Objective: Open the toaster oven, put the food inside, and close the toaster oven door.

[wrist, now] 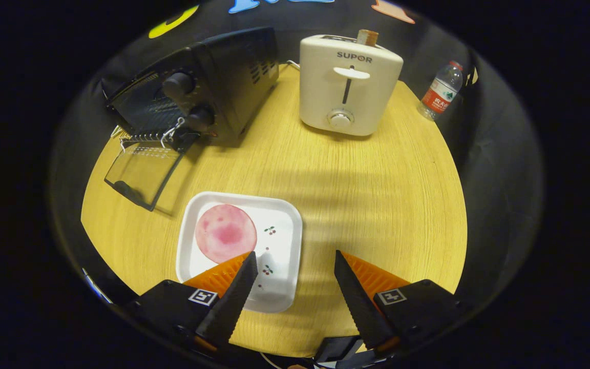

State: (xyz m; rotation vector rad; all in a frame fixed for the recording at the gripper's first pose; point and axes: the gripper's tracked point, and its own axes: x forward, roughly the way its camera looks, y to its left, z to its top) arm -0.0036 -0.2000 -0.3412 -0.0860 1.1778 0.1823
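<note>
Now, in the gripper view, the gripper point(293, 259) has its two fingers spread wide apart, and nothing is held between them. Both fingers hang over the near part of the round wooden table point(366, 195).

Just ahead of the left finger sits a white square plate point(285, 230). On the plate lies a round pink slice of ham point(225, 233). The left fingertip point(250, 264) is over the near part of the plate, just beside the slice, but I cannot tell if it touches anything.

Far off on the left stands the black toaster oven point(223, 77). Its glass door point(144, 174) is already swung down and lies flat toward the table, so the oven is open. A wire rack point(146, 137) shows at the mouth.

Far in the middle is a white pop-up toaster point(349, 84) with bread sticking out. A water bottle point(441, 91) stands far right.

I think the opening step is done, and picking up the food is the step now. Next, the gripper should slide left so the slice sits between the fingers, then squeeze softly. The slice is thin and flat, so it may be hard to grab.
</note>
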